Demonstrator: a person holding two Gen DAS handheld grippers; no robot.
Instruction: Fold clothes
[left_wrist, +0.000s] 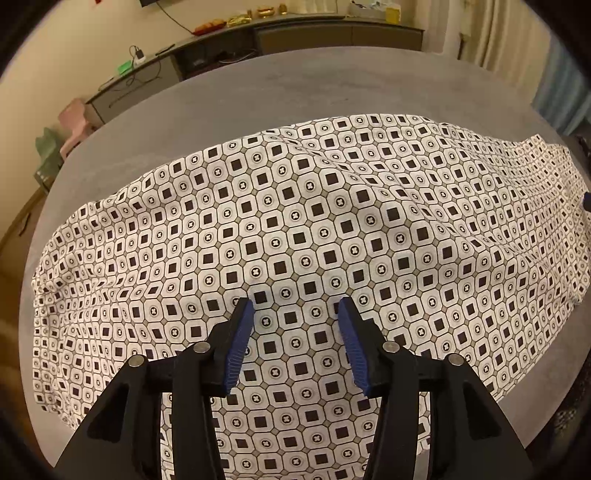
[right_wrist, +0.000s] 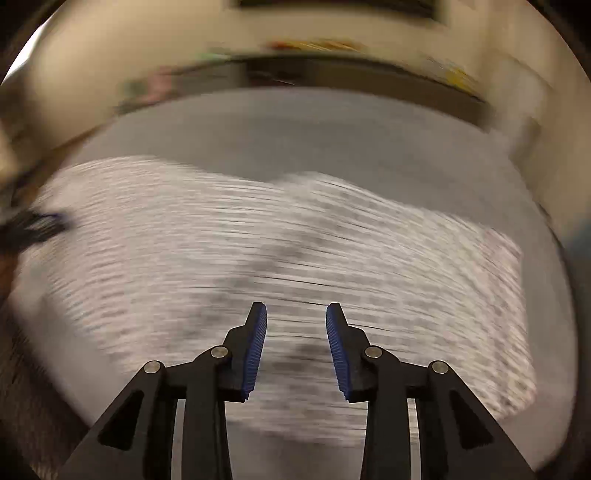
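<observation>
A white garment printed with dark squares and circles lies spread wide over the grey table. My left gripper hangs above its near part, open, with nothing between its blue pads. In the right wrist view the same garment is smeared by motion blur on the grey table. My right gripper is above the cloth, open, its blue pads apart and holding nothing. A dark blurred shape with a blue tip at the left edge looks like the other gripper.
A long dark sideboard with cables, a charger and golden items runs along the far wall. Pink and green stools stand at the left. Curtains hang at the right. The table's far half shows bare grey surface.
</observation>
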